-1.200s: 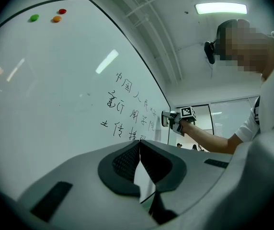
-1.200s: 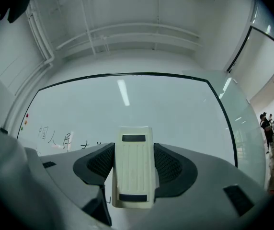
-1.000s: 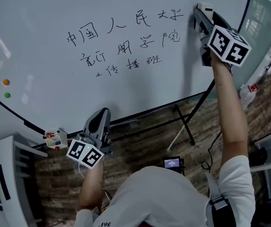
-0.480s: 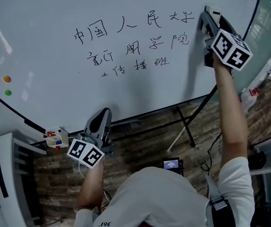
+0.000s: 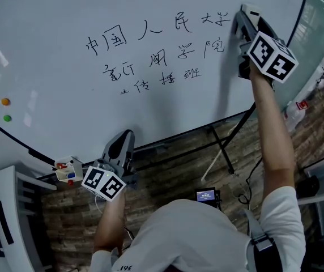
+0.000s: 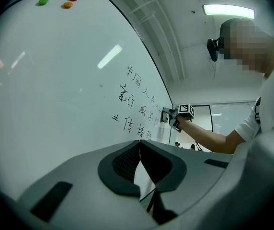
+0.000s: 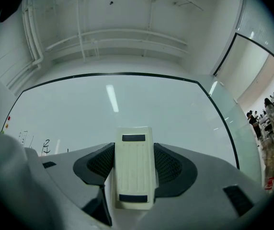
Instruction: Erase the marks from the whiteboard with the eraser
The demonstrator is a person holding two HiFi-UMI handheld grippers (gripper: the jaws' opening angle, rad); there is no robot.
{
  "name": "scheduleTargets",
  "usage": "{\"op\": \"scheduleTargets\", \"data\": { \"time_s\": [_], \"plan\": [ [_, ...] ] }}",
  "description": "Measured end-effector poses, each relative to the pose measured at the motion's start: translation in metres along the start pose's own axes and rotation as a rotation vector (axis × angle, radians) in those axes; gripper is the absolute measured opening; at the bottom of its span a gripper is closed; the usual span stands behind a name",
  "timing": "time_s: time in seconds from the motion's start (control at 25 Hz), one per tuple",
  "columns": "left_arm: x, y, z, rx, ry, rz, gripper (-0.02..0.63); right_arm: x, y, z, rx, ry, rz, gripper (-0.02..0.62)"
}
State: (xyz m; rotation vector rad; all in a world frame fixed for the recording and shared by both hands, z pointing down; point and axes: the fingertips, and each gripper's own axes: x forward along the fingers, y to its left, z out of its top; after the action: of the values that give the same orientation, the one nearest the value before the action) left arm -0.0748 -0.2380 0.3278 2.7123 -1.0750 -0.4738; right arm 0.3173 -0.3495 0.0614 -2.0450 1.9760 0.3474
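Clamping eraser (image 7: pixel 134 169) in right gripper (image 5: pixel 243 22), jaws tight on its 2 long sides, long axis running straight out along them. Sitting at whiteboard (image 5: pixel 60 50) near the upper right; can't tell touching vs just off. Reading 3 rows of marks (image 5: pixel 156 52), all left of the eraser in the head view, with the ends of the top 2 rows just beside it and row 3 lower and further left. Judging next move as a leftward sweep with the long axis held across the stroke. Parking left gripper (image 6: pixel 139 163) low by the board's bottom edge, jaws together, nothing between, well apart from the marks. Clearly a right-hand job.
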Motion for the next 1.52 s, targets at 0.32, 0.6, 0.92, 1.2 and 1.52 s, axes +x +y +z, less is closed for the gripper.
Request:
{"op": "scheduleTargets", "data": {
  "time_s": [0.32,0.6,0.92,1.2,1.52],
  "plan": [
    [-0.003,0.006,-0.001,-0.013,0.011,-0.011,0.005,-0.005,0.032,-0.005,-0.006,-0.015,0.013,0.268],
    [-0.007,0.011,-0.002,-0.010,0.018,-0.026,0.006,-0.006,0.054,-0.004,-0.008,-0.026,0.033,0.268],
    [-0.017,0.019,0.002,-0.023,0.006,-0.017,0.005,-0.011,0.071,-0.008,0.004,-0.015,0.017,0.268],
    [-0.020,0.022,0.002,-0.018,0.007,-0.027,0.005,-0.013,0.105,-0.007,-0.010,-0.025,0.048,0.268],
    [-0.023,0.027,0.003,-0.026,0.011,-0.034,0.006,-0.016,0.139,-0.010,-0.023,-0.031,0.062,0.268]
  ]
}}
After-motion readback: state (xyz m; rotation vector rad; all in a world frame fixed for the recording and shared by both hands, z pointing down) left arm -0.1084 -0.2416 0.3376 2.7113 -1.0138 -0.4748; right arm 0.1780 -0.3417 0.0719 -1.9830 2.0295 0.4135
